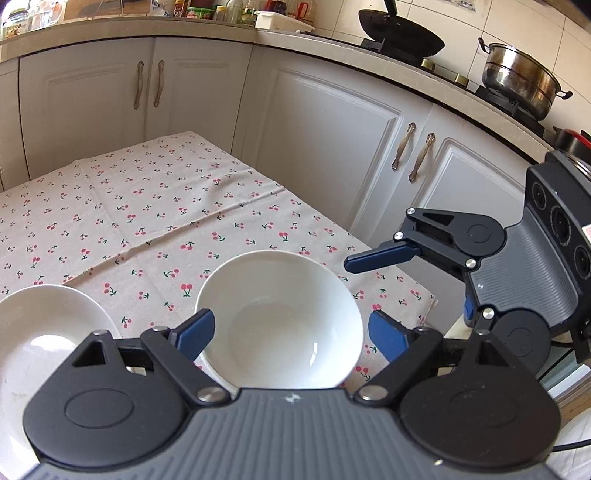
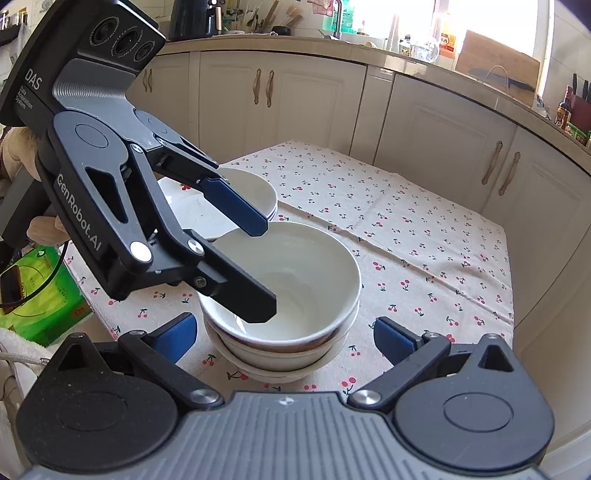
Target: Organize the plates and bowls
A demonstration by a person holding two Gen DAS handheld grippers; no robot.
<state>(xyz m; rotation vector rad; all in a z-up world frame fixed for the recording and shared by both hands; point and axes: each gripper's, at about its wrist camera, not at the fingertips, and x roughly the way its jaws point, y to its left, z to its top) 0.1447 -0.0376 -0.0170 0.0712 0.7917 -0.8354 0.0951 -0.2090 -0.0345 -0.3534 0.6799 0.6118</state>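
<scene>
A stack of white bowls (image 2: 295, 295) stands on the cherry-print tablecloth (image 2: 406, 236); its top bowl also shows in the left wrist view (image 1: 284, 317). My left gripper (image 1: 291, 332) is open above this bowl, fingers on either side, empty. In the right wrist view my left gripper (image 2: 266, 269) hangs over the stack's left rim. My right gripper (image 2: 284, 339) is open and empty, near the stack's front; its upper finger (image 1: 380, 258) shows at the right in the left wrist view. A white plate (image 1: 40, 332) with another bowl (image 2: 255, 192) lies to the left.
White kitchen cabinets (image 1: 314, 147) surround the table on two sides. A wok (image 1: 402, 33) and a steel pot (image 1: 521, 81) sit on the stove. A green bag (image 2: 40, 295) stands beside the table's left edge. The far half of the cloth holds nothing.
</scene>
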